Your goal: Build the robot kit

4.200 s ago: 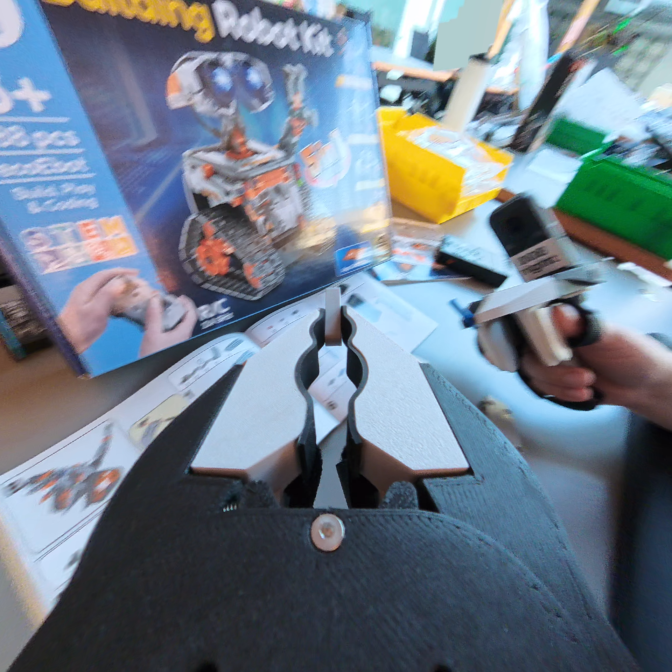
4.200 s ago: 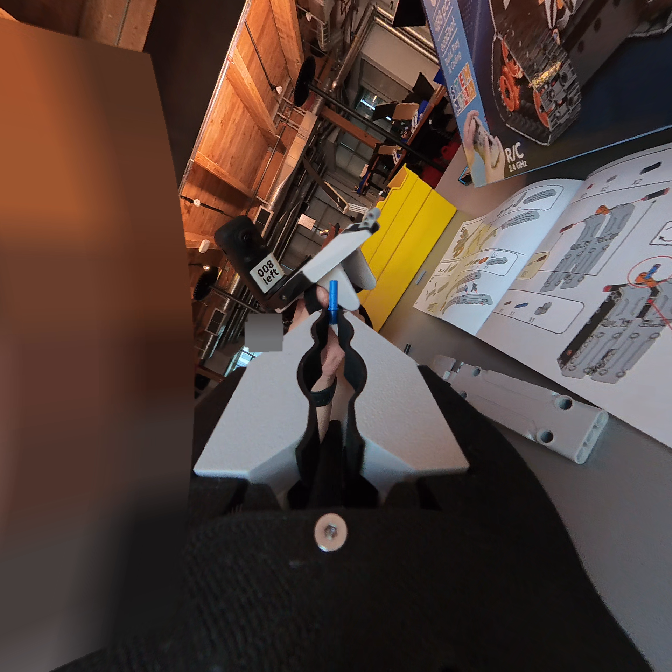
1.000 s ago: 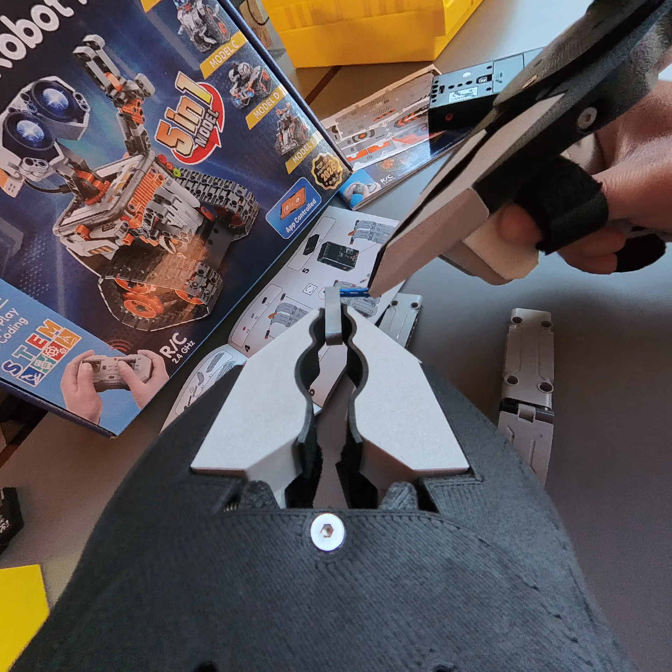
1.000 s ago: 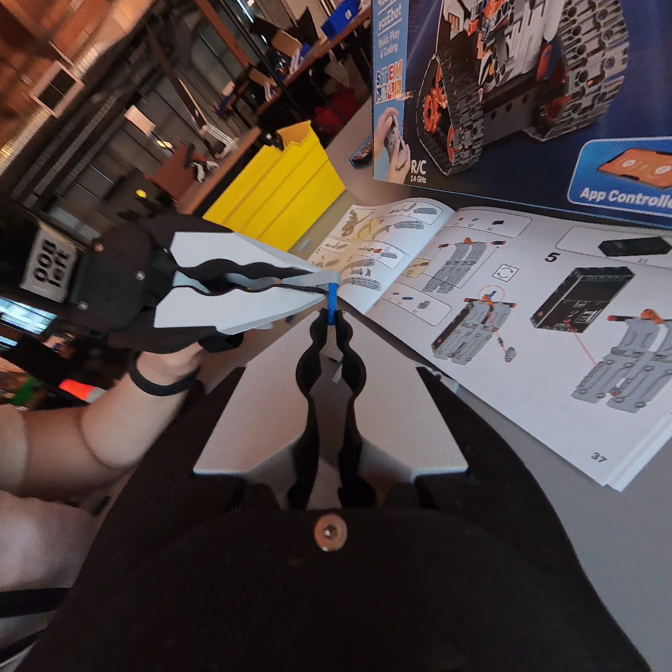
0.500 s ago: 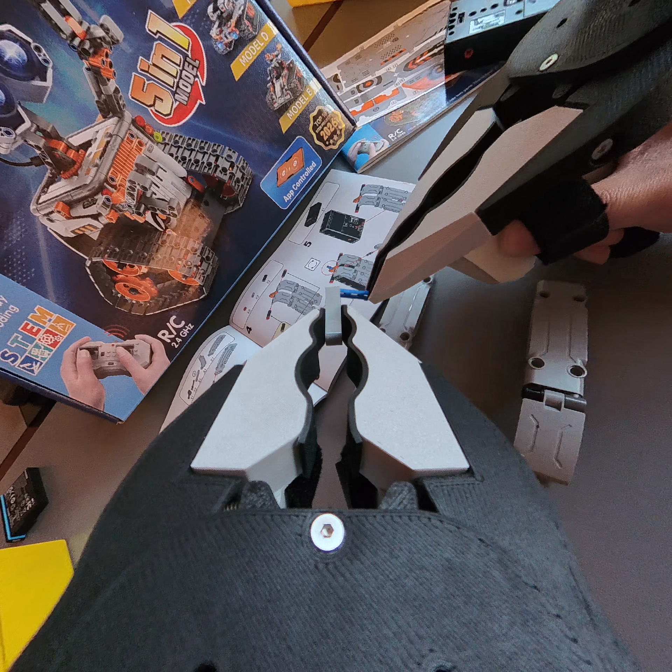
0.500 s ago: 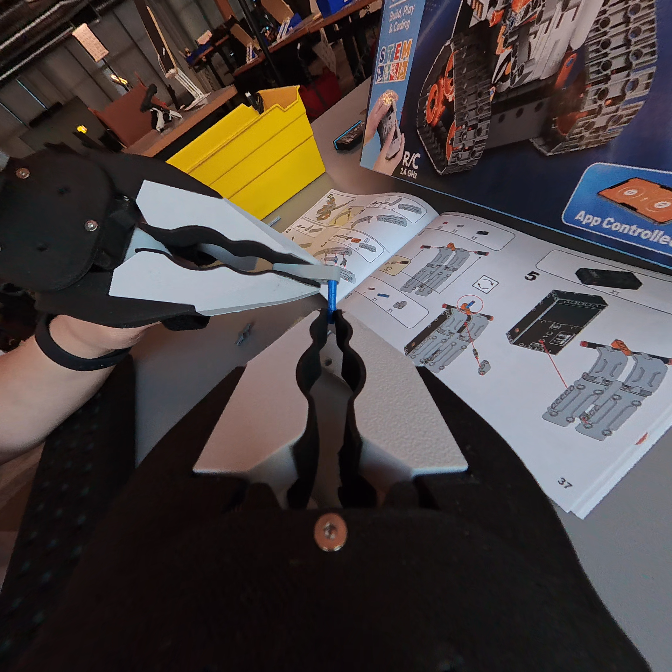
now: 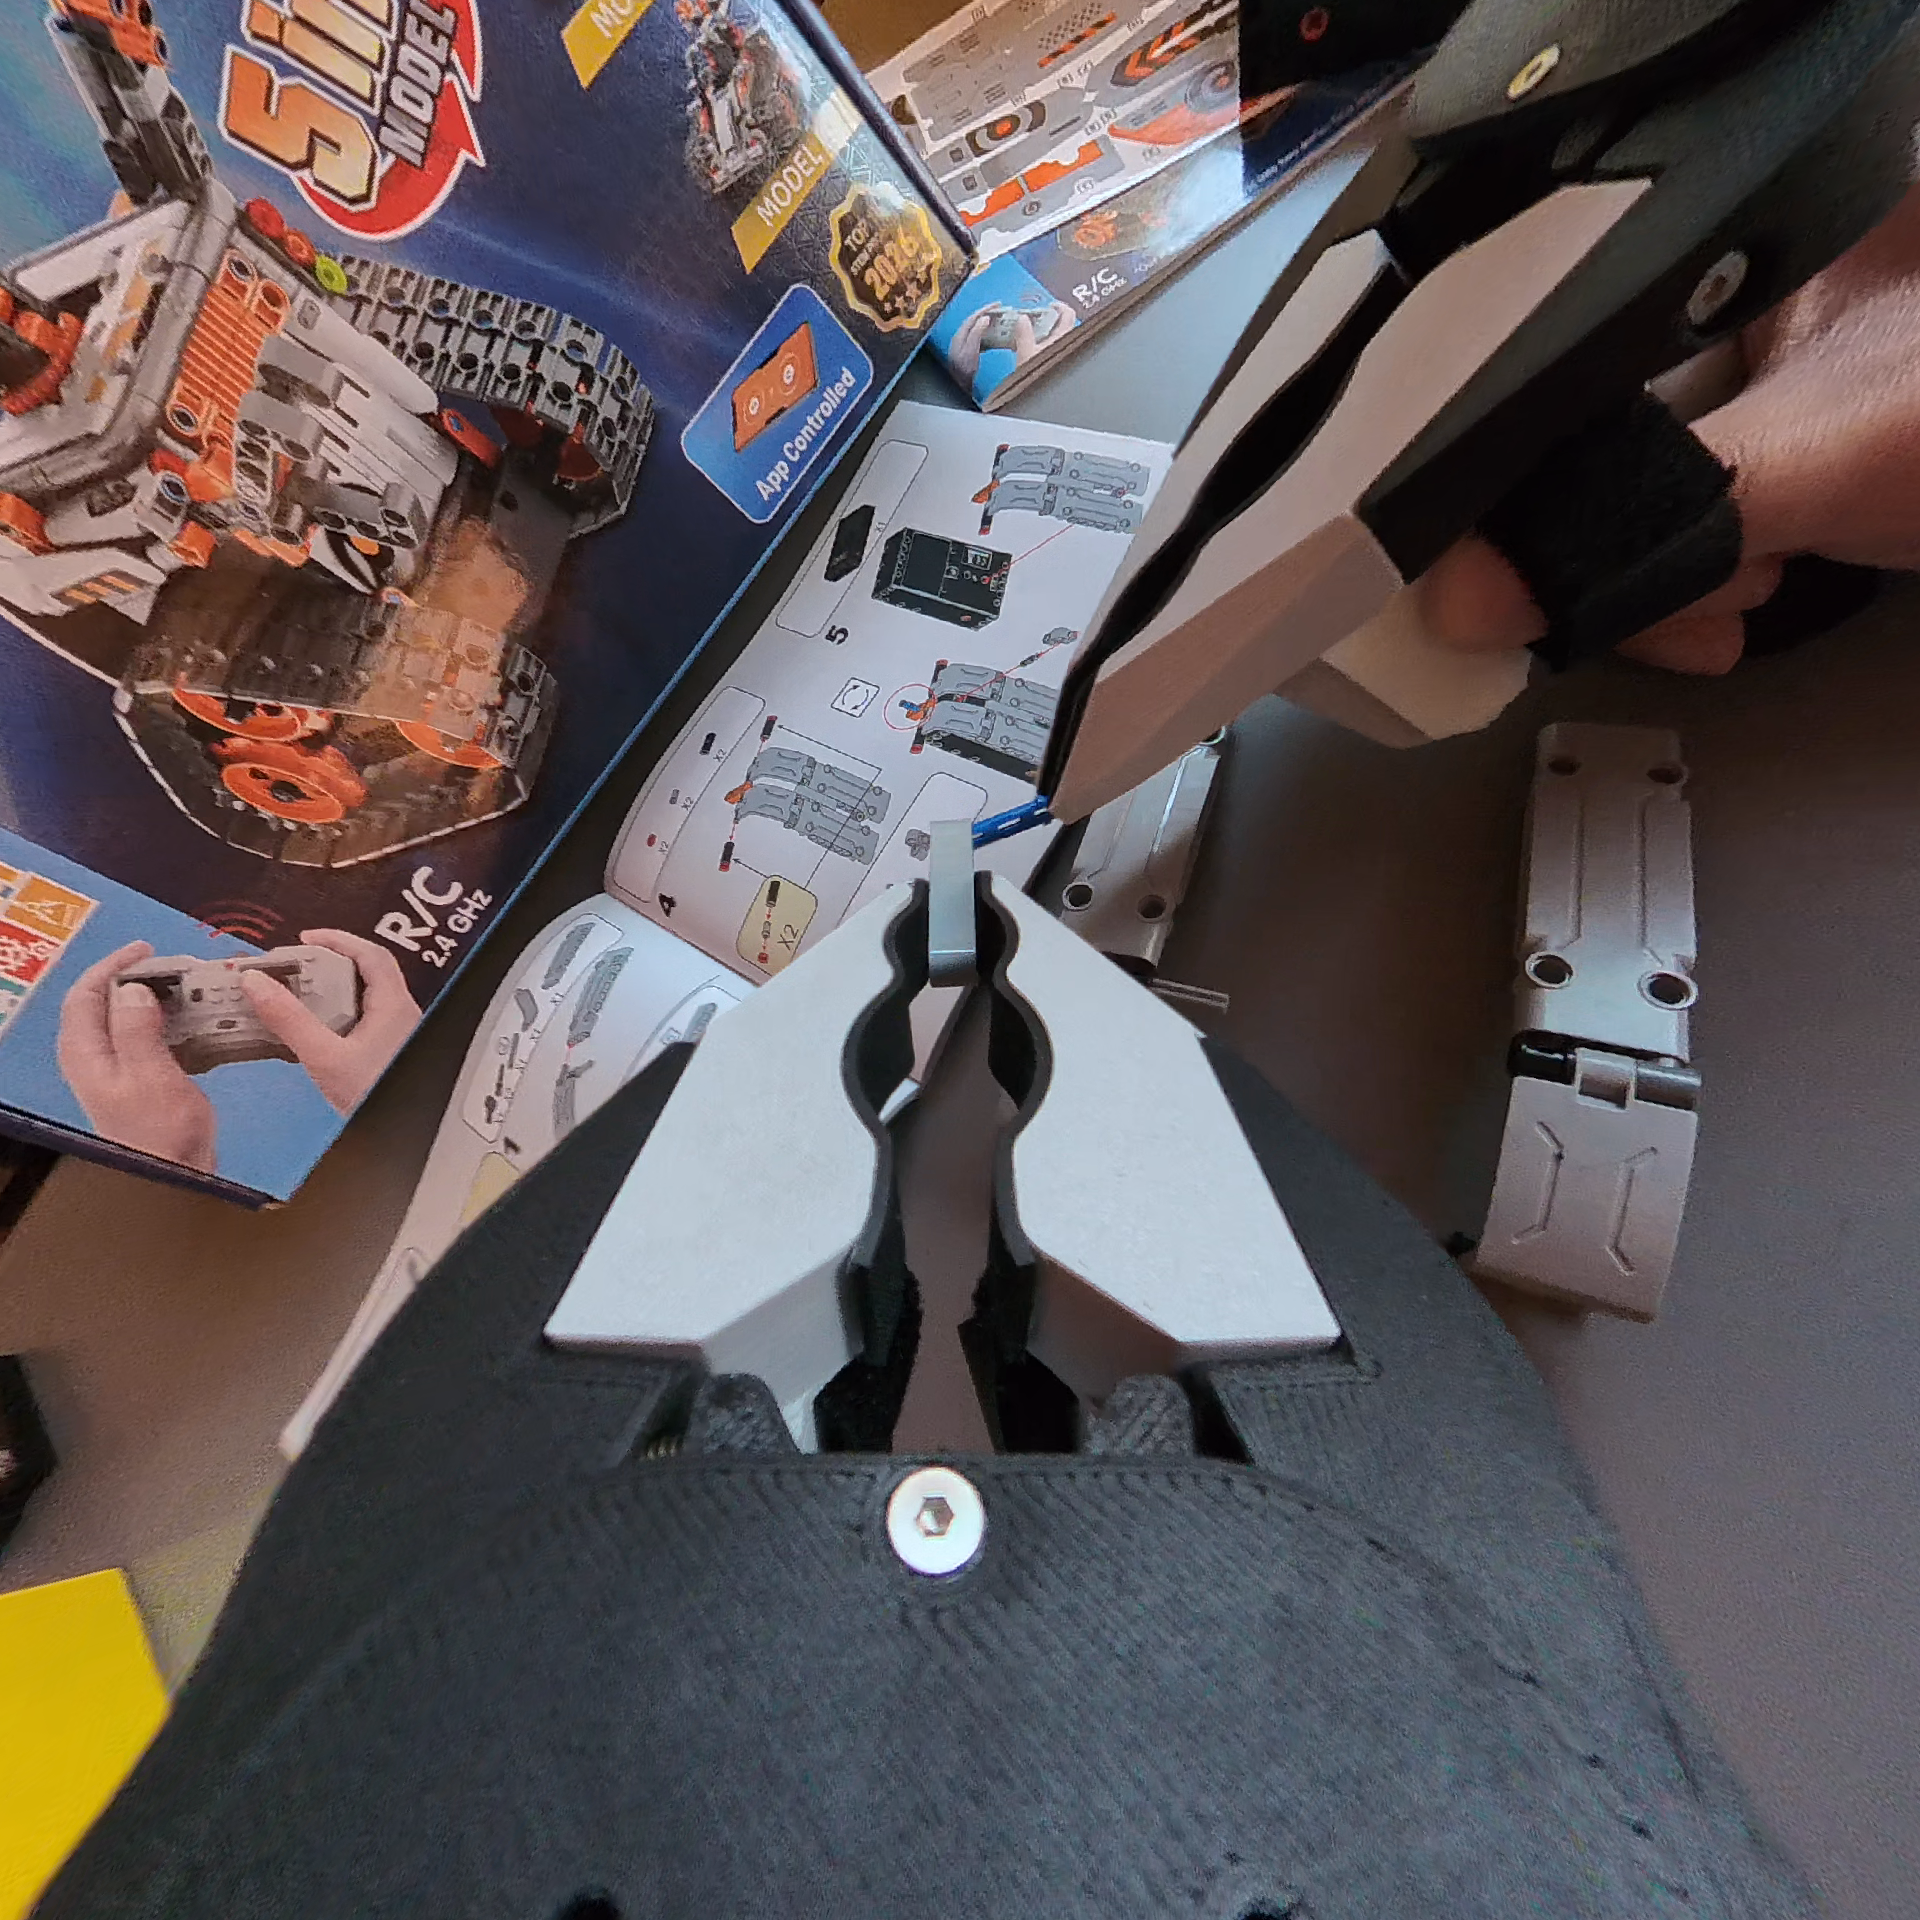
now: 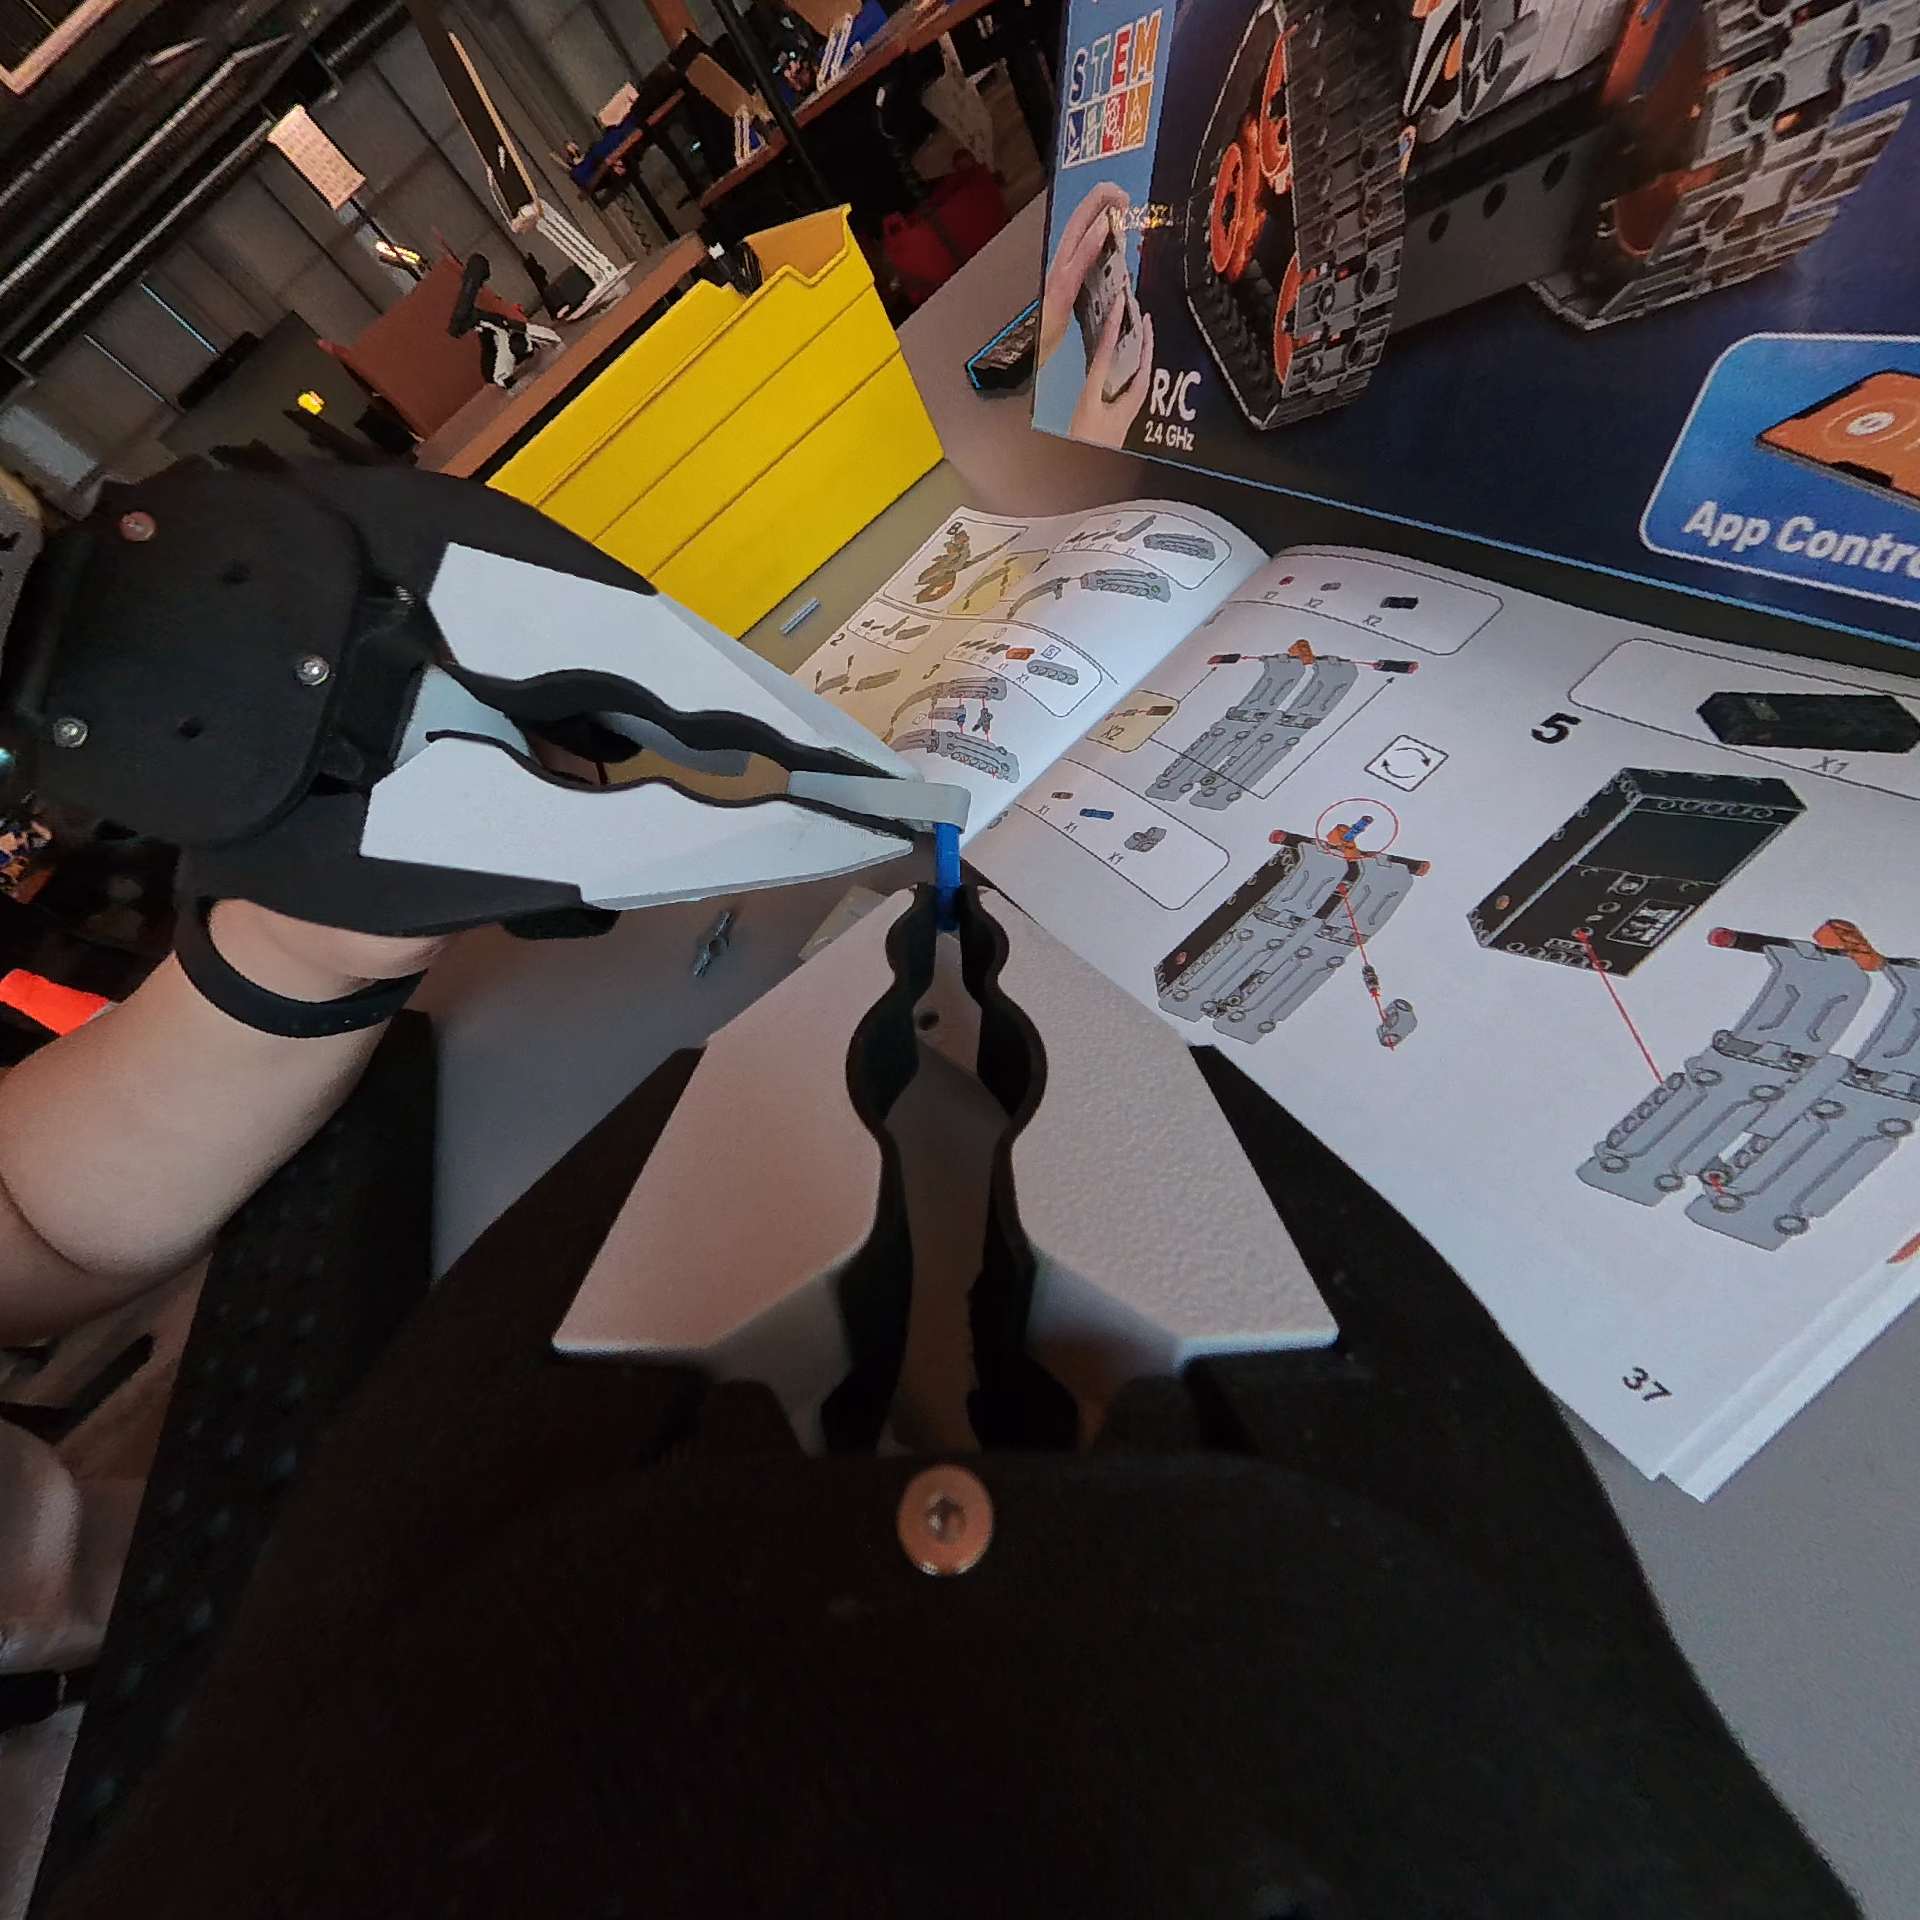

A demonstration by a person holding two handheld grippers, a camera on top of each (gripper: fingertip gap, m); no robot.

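The short blue plastic pin (image 8: 945, 871) sits pinched at the very tip of the right gripper (image 8: 943, 906), sticking straight out past the fingers, w/ jaws pressed nearly together on its lower end. In the left wrist view the same pin (image 7: 1006, 825) pokes sideways out of the right gripper (image 7: 1055, 792).

The pin's free end is now right at the thin flat grey plastic strip (image 7: 951, 904) that the left gripper (image 7: 951, 896) clamps between its tips, jaws closed on it. From the right view the strip (image 8: 935, 802) looks to be touching the pin's top. Can't tell whether the pin has entered a hole or just abuts.

Change: approx 4 s ago the two grippers were well apart in the air. Over the last sec they've closed in, tip to tip, at roughly a right angle. Neither grip has changed.

Both pieces are held above the grey table (image 7: 1351, 935), over the edge of the open white instruction booklet (image 8: 1455, 852).

- Just beyond the tips: small grey plastic panel (image 7: 1143, 842) lying on the table.
- Further right: longer grey hinged panel (image 7: 1600, 1039).
- Behind the booklet: big blue toy-robot kit box (image 7: 416, 416).
- Far left in the right view: yellow plastic bin (image 8: 727, 416).
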